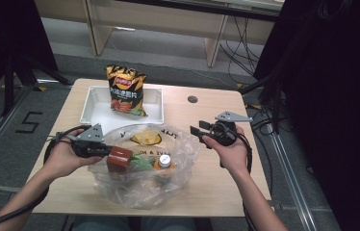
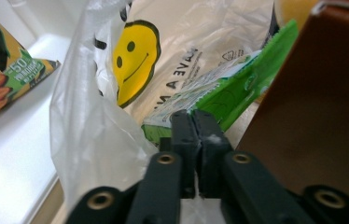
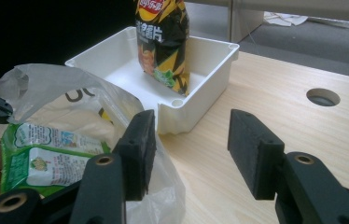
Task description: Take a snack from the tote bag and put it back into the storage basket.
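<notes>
The left gripper sat at the near-left lip of the plastic bag, jaws pressed together, and in the left gripper view a wisp of the bag's film ran down beside them — pinched, by the look of it, though I couldn't be sure how much plastic was caught. The right gripper hovered at the bag's right side, jaws apart with nothing between them, bare table beyond. One item was already out: the chip bag stood upright in the white bin at the back. Still in the bag were the brown box, the green packet just beside it, and a capped bottle. So I judged the unpacking roughly a quarter done: bag mouth held, three things left to lift across, and the free right gripper the likely one to go in.
</notes>
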A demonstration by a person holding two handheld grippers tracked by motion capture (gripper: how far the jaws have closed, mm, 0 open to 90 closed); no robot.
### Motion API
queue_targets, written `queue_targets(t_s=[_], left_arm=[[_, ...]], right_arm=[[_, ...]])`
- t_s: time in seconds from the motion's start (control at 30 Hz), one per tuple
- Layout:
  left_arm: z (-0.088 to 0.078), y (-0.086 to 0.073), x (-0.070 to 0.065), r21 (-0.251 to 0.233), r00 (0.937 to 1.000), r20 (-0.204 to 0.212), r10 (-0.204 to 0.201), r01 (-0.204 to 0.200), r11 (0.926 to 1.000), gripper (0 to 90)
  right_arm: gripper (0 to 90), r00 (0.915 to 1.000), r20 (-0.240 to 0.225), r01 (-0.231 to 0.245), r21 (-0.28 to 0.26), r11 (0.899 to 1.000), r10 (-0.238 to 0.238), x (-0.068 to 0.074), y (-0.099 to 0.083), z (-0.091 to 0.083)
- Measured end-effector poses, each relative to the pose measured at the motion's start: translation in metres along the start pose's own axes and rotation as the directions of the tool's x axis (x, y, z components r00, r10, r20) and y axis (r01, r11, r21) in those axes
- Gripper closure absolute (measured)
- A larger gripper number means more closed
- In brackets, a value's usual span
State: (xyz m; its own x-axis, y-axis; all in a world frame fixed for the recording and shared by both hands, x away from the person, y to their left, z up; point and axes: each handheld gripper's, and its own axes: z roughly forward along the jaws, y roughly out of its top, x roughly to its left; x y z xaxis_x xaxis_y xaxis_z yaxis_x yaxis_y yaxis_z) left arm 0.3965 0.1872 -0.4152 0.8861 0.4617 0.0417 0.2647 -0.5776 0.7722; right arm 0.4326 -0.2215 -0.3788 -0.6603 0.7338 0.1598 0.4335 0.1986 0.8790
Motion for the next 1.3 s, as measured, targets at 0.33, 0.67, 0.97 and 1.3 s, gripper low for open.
queue_targets(t_s=[0.33,0.67,0.97,1.3], left_arm=[[0.001,0.003,-0.001,-0.045,0.9997,0.015,0.022,-0.021,0.9988,90.0],[-0.005,0.011,0.005,-0.127,0.999,0.025,-0.038,0.041,0.991,90.0],[-0.012,0.017,0.01,-0.164,0.9966,0.032,-0.076,0.08,0.9832,90.0],[-0.019,0.026,0.009,-0.198,0.9945,0.039,-0.097,0.103,0.9748,90.0]], right_arm=[[52.4,0.9999,0.008,-0.009,-0.005,1.0,0.009,0.001,-0.001,0.0],[52.3,0.9999,0.01,-0.011,-0.005,1.0,0.011,0.0,0.0,0.0],[51.9,0.9998,0.016,0.008,-0.005,1.0,-0.008,-0.001,-0.002,0.001],[51.9,0.9995,0.03,0.006,-0.021,1.0,-0.006,0.0,-0.002,0.001]])
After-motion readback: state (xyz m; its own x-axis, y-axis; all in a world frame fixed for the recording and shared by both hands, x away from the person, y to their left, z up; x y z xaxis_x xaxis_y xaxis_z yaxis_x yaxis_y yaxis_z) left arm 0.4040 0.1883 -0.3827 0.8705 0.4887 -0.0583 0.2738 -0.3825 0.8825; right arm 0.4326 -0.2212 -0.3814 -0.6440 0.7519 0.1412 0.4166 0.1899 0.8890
